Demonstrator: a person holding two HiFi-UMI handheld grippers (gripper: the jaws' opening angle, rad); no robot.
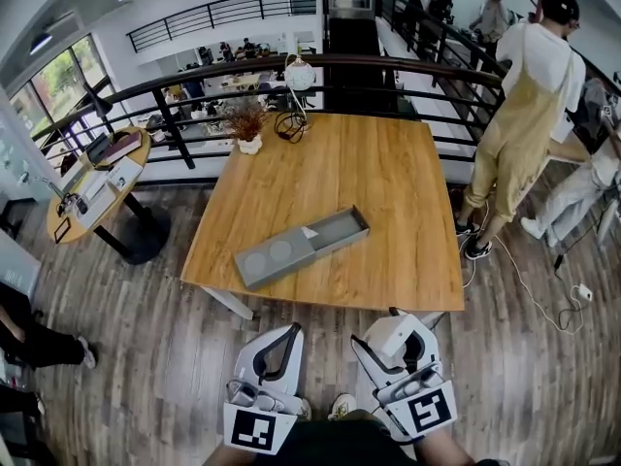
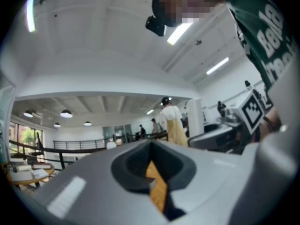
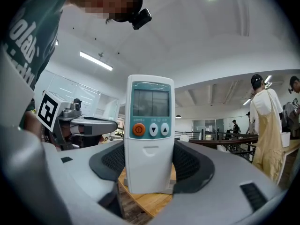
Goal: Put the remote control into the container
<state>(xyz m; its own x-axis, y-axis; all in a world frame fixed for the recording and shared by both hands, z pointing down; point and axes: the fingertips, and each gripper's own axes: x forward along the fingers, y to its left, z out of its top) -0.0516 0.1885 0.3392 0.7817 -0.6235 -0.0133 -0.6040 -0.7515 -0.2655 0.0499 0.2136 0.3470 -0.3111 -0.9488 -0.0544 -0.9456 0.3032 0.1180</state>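
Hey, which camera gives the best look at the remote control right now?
The right gripper view: the remote control stands upright, clamped in the right gripper, with its screen and buttons facing the camera. In the head view I can't pick it out, and the left gripper view doesn't show it.

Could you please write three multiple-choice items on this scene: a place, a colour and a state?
1. Where is the long grey open container? A on the square wooden table; B on the floor; C on a chair.
2. What colour is the round button on the white remote control? A green; B orange; C blue.
3. The right gripper is: A open; B shut on the remote control; C shut on nothing.
Answers: 1 A, it lies on the tabletop; 2 B, the button shows orange; 3 B, both pads press its sides.
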